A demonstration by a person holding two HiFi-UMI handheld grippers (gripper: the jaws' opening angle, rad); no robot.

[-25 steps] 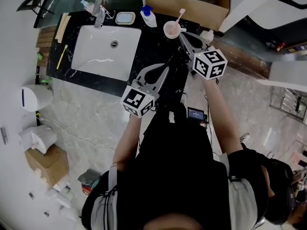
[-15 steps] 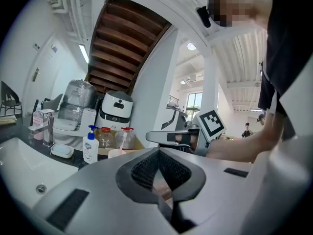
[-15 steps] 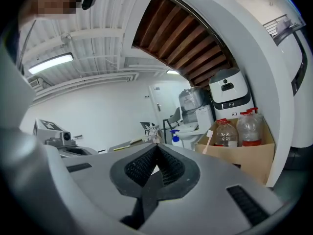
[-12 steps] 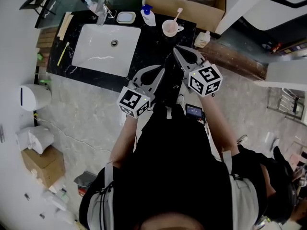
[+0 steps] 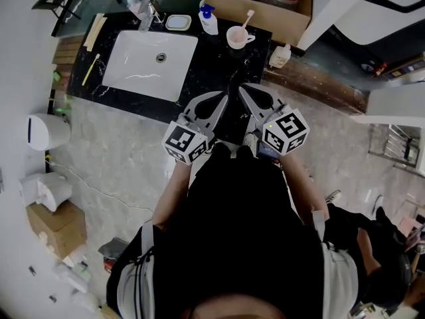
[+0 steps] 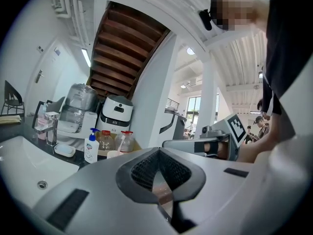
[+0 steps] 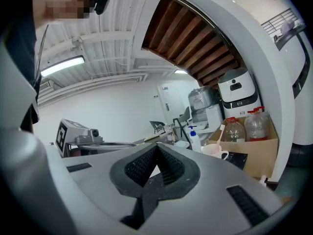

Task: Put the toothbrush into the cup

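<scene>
Toothbrush point(image 5: 247, 19): it stands in the cup, head up, leaning toward the cardboard box point(image 5: 265, 10) behind it.
Cup point(image 5: 236, 39): pink, with a handle, on the black counter point(image 5: 211, 62) near its back right corner.
Left gripper point(image 5: 222, 98): the two fingers are pressed together at the tips, with nothing between them. It is in the air over the front edge of the counter, well apart from the cup.
Right gripper point(image 5: 244, 89): the fingers are also closed on nothing. It is just beside the left one, and both point toward the counter.
Soap bottle point(image 5: 209, 21): white with a blue pump, upright, just left of the cup.
Soap dish point(image 5: 178, 22): at the back edge, between the bottle and the tap.
Sink point(image 5: 149, 57): white, set in the left part of the counter.
Small white bottle point(image 5: 279, 56): at the right end of the counter, near the cup but not touching it.
</scene>
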